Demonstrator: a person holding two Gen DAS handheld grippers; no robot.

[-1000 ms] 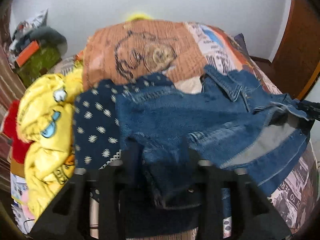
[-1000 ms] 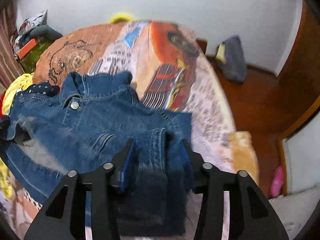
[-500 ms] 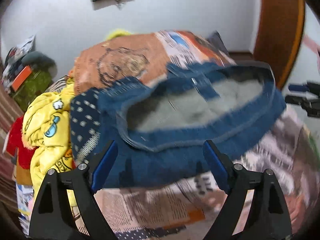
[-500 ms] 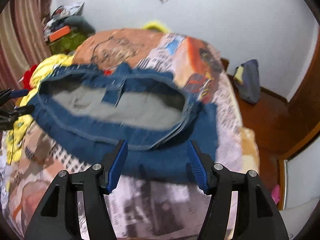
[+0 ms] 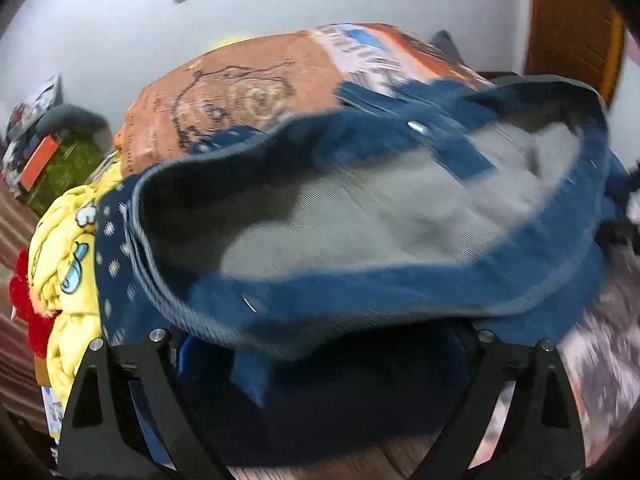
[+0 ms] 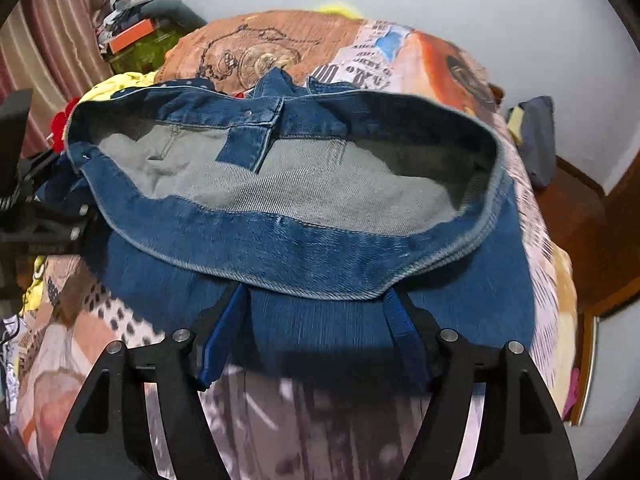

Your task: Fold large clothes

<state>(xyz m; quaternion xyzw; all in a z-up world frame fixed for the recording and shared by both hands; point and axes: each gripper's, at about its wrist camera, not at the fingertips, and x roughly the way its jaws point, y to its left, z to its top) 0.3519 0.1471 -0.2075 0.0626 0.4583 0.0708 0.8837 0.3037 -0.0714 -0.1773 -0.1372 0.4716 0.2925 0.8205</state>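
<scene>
A blue denim jacket point(image 6: 304, 248) lies on the bed with its hem facing me and its grey inside point(image 6: 320, 188) showing. It also fills the left wrist view point(image 5: 360, 240), blurred. My right gripper point(image 6: 308, 340) is open, its blue-padded fingers point(image 6: 218, 340) spread at the jacket's near edge, with denim between them. My left gripper point(image 5: 320, 356) is open wide, and the jacket's hem droops over the gap between its fingers. The left gripper also shows at the left edge of the right wrist view point(image 6: 48, 220).
A yellow cartoon garment point(image 5: 68, 264), a navy dotted garment point(image 5: 114, 248) and something red point(image 5: 30, 312) lie left of the jacket. The printed bedspread point(image 6: 260, 48) covers the bed. A bag point(image 6: 536, 136) sits on the wooden floor to the right. A cluttered shelf point(image 6: 136, 40) stands back left.
A second ago both grippers were shut on denim; both have opened. The jacket has swung round so its hem and grey inside face me, and both grippers have moved closer to it.
</scene>
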